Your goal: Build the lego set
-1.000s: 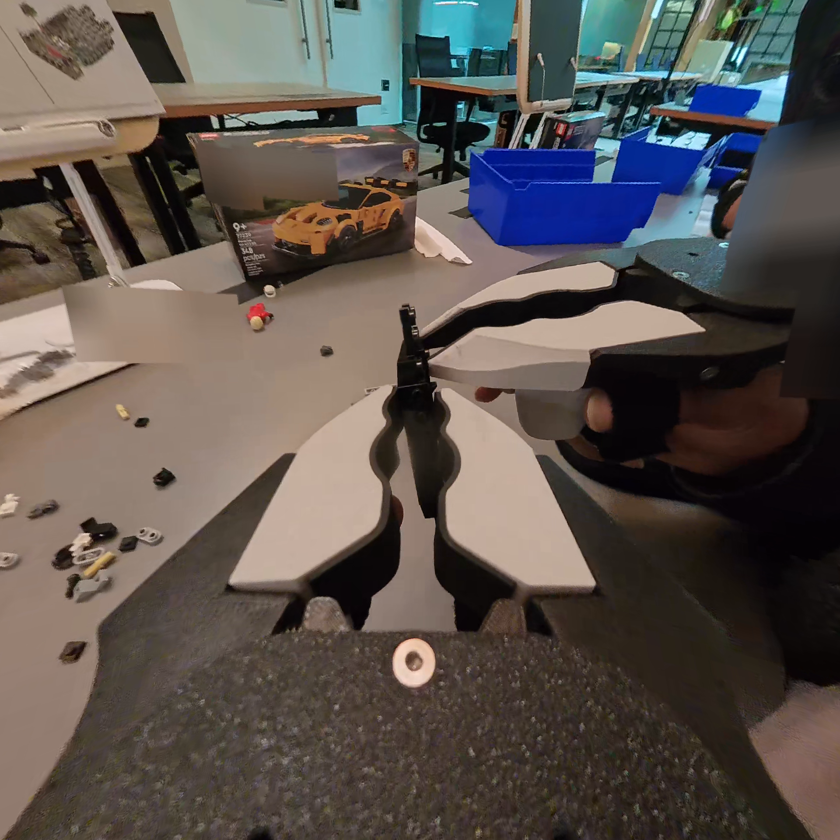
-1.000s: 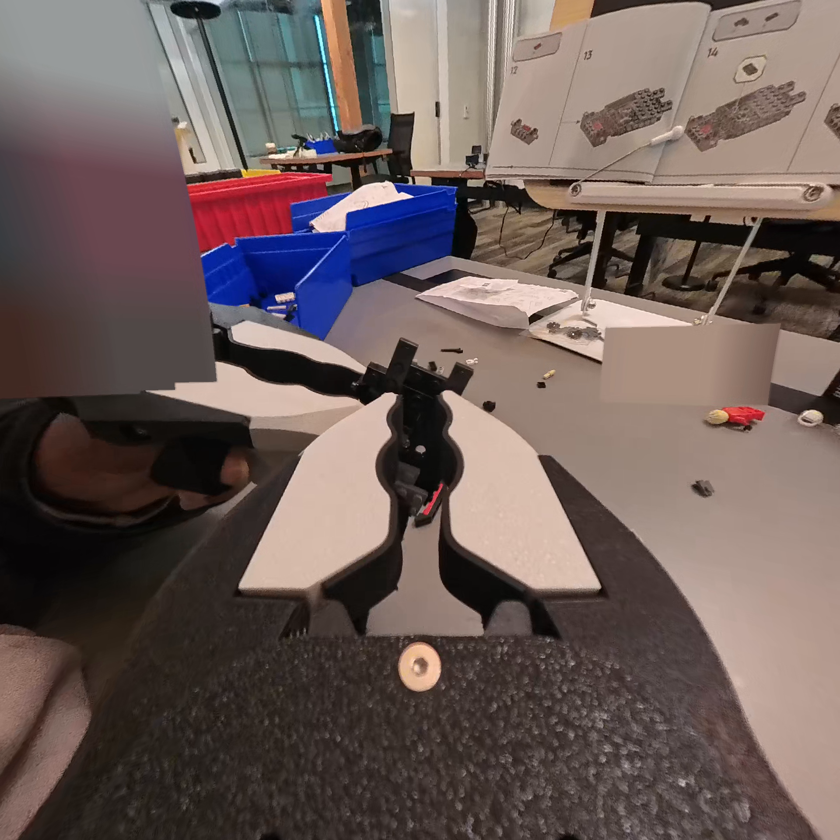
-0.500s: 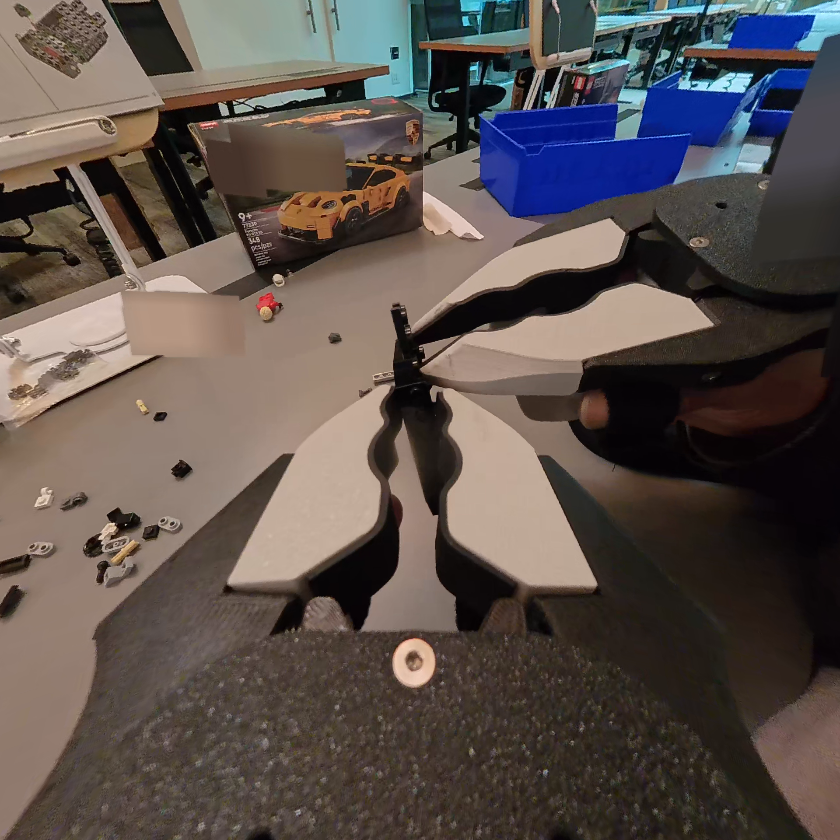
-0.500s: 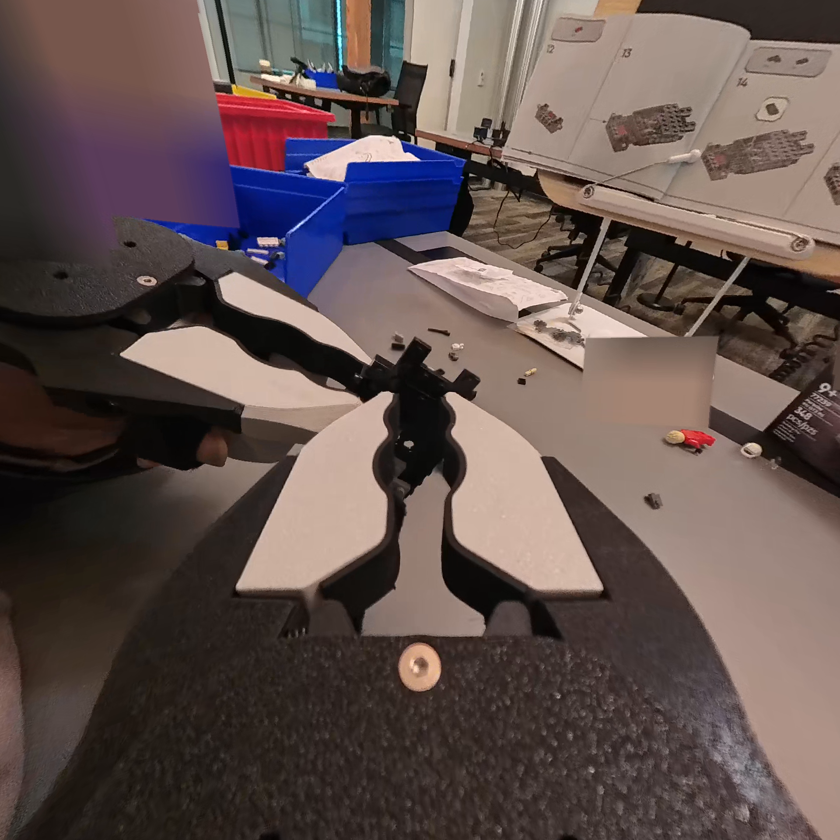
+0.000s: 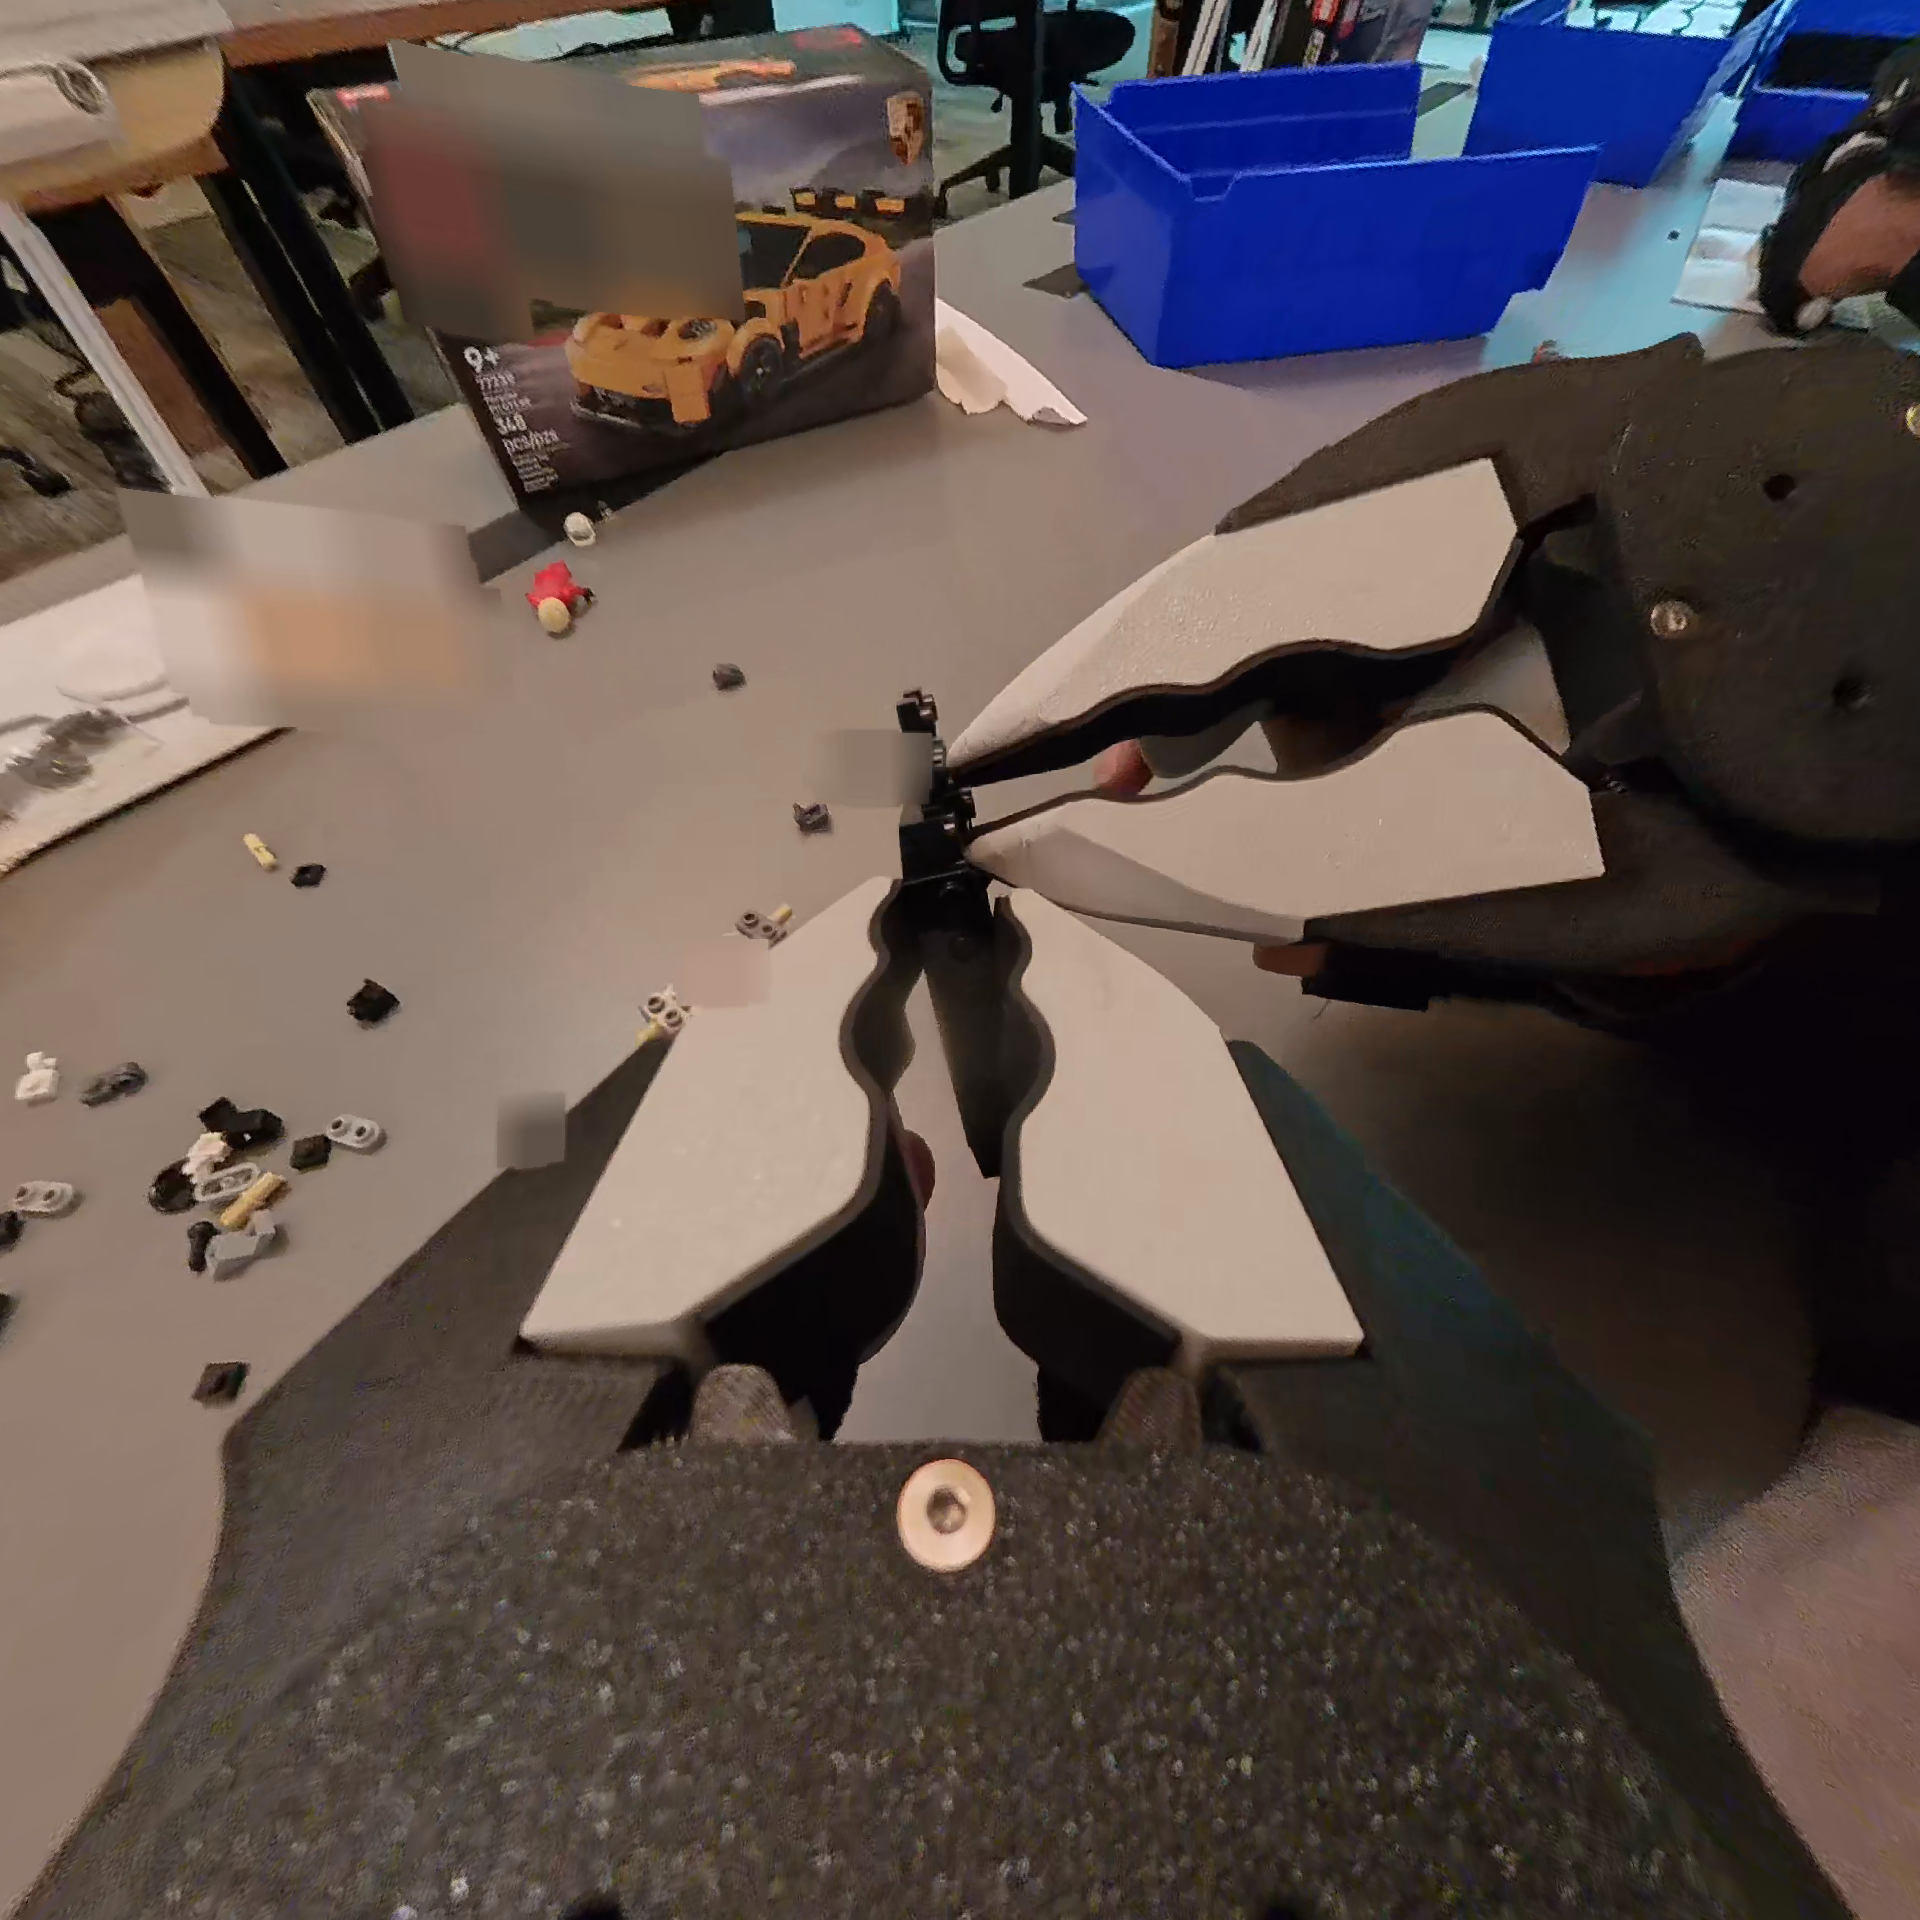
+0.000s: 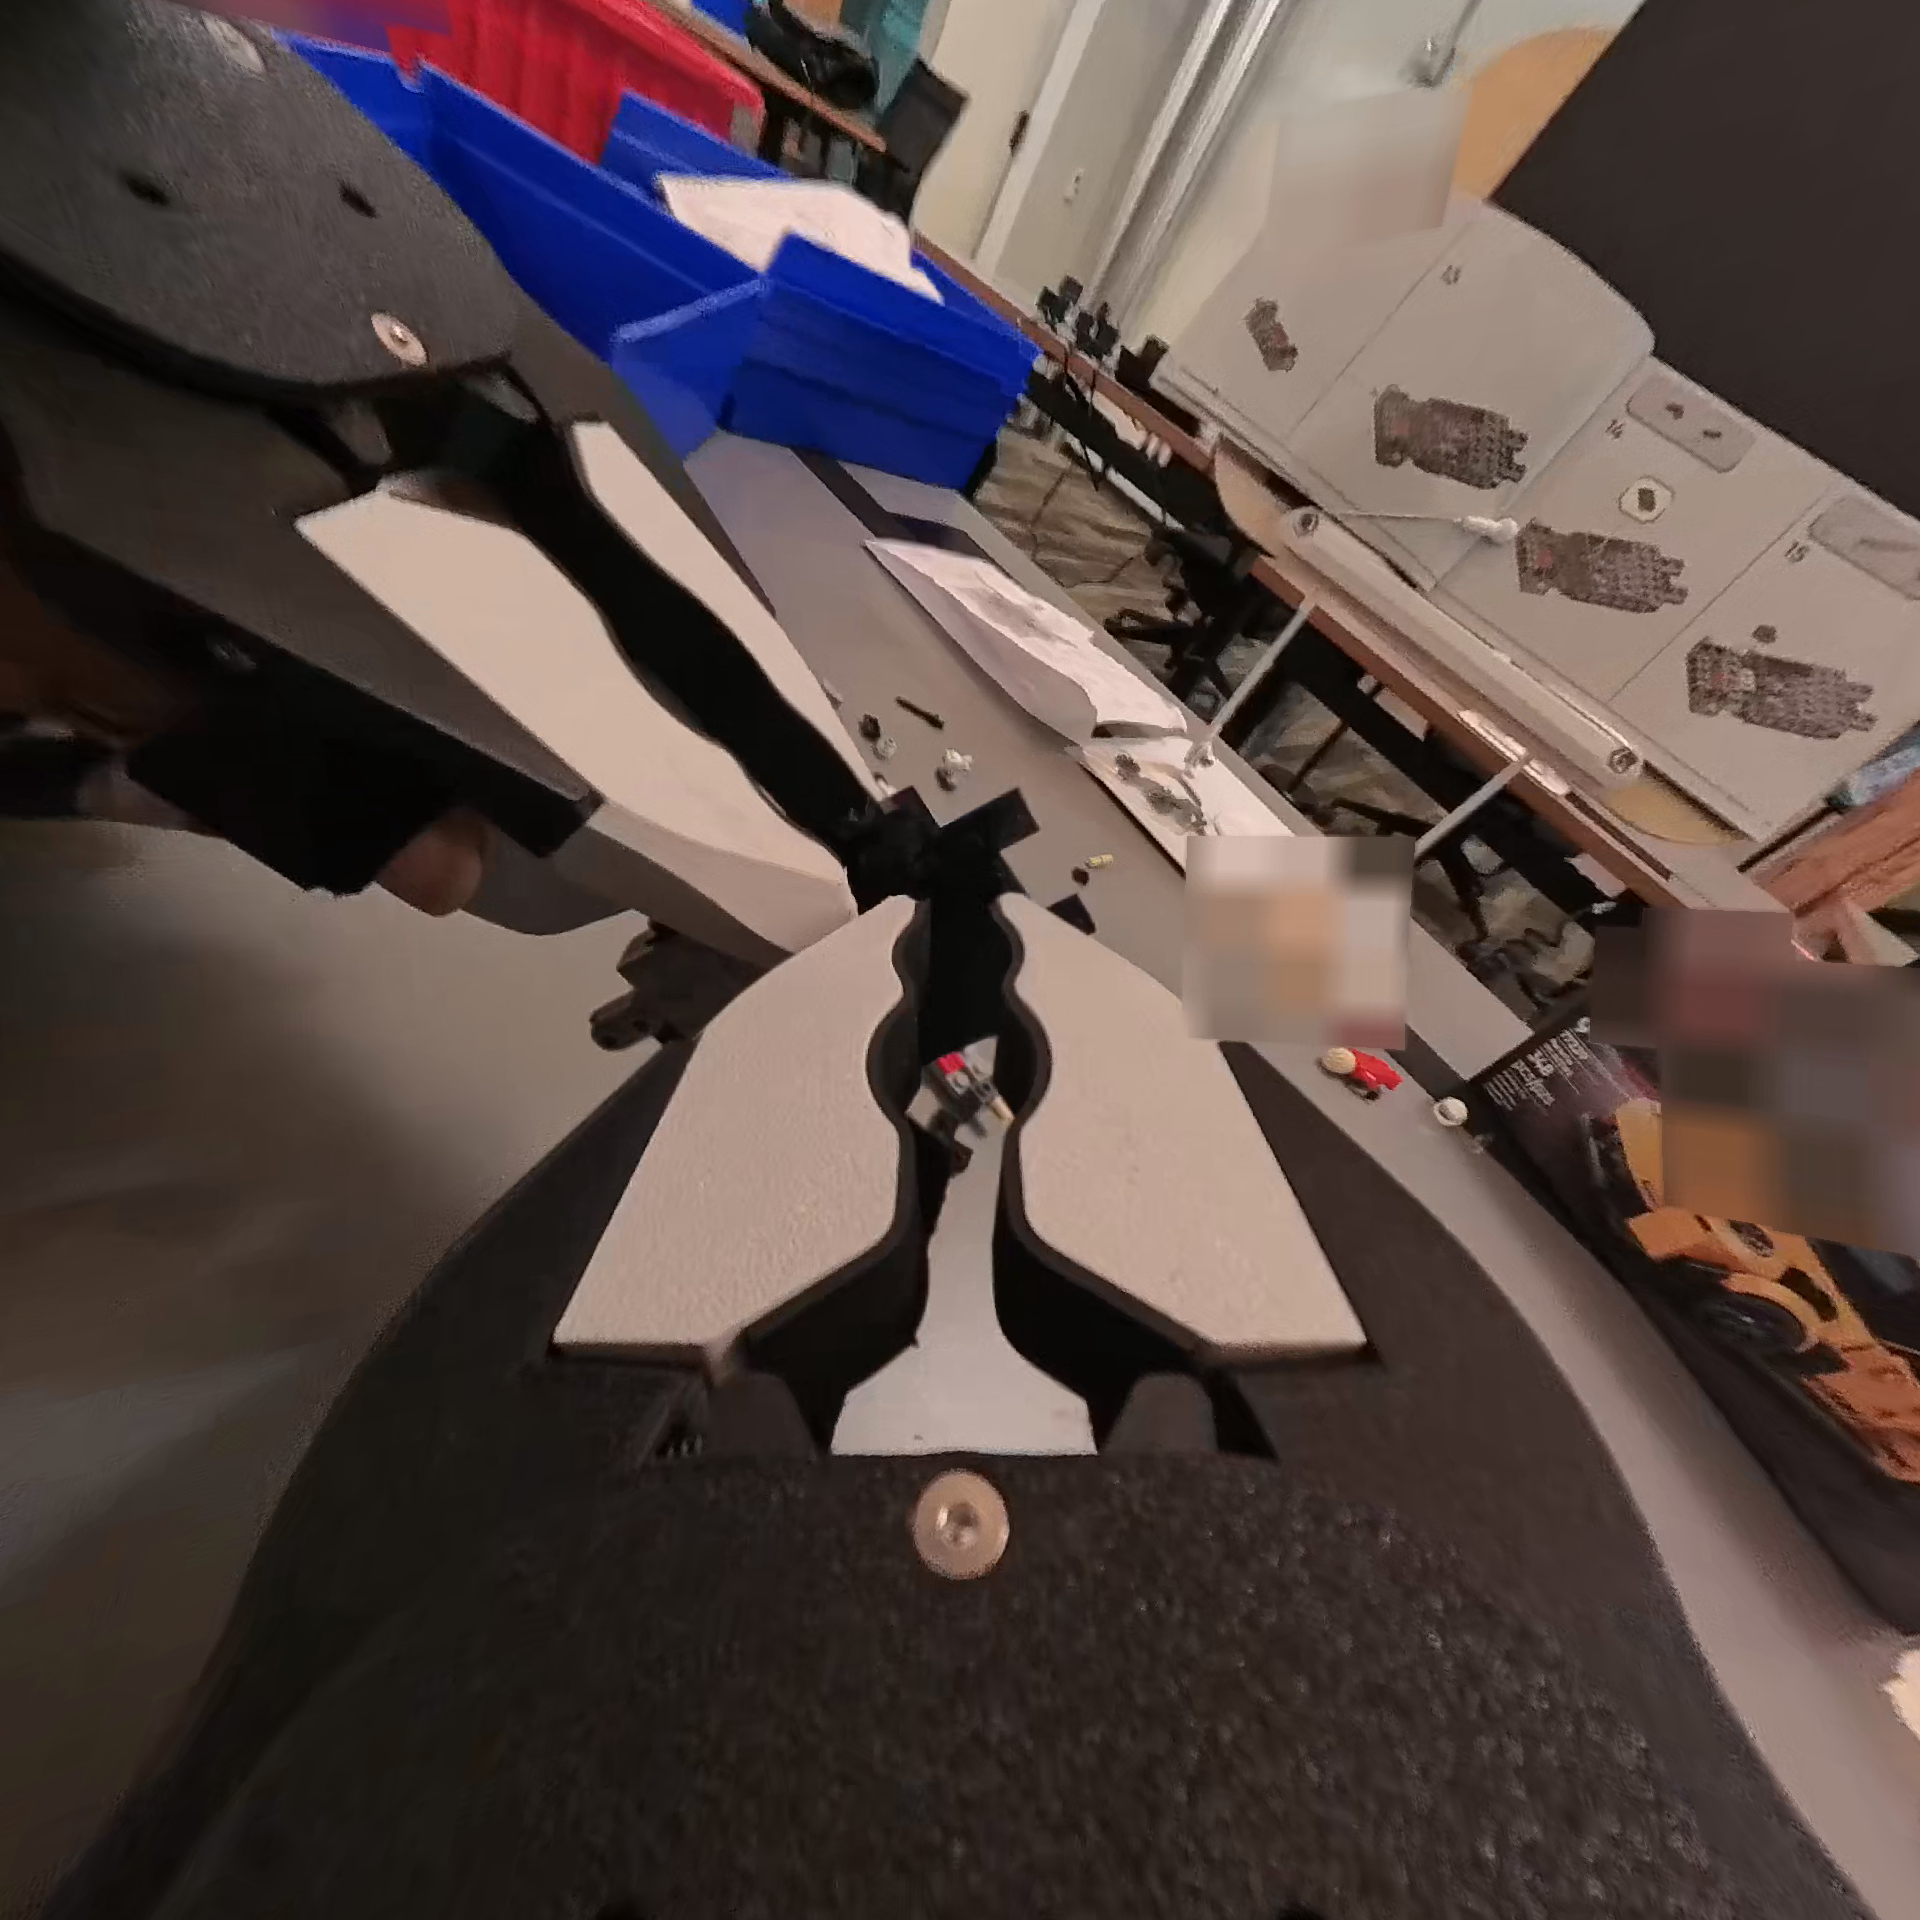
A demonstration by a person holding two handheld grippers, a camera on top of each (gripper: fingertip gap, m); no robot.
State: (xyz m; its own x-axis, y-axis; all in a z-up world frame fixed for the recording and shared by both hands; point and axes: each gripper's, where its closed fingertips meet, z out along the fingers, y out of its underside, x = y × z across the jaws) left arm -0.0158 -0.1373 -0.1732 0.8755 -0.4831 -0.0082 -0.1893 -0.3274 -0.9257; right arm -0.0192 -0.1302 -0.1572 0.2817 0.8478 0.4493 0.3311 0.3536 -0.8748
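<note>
Assembly (image 5: 940, 831), black, upright: our left gripper (image 5: 948, 902) clamps its base; right gripper (image 5: 961, 805), from 3 o'clock, apparently pinches mid-height

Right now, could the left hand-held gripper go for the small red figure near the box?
Probably not yet: the left hand-held gripper is shut on the black assembly. The table toward the red figure looks clear.

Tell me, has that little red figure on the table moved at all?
No. The red figure lies just off the near corner of the car box, beside the small white piece, as before; only the camera shifted.
</note>
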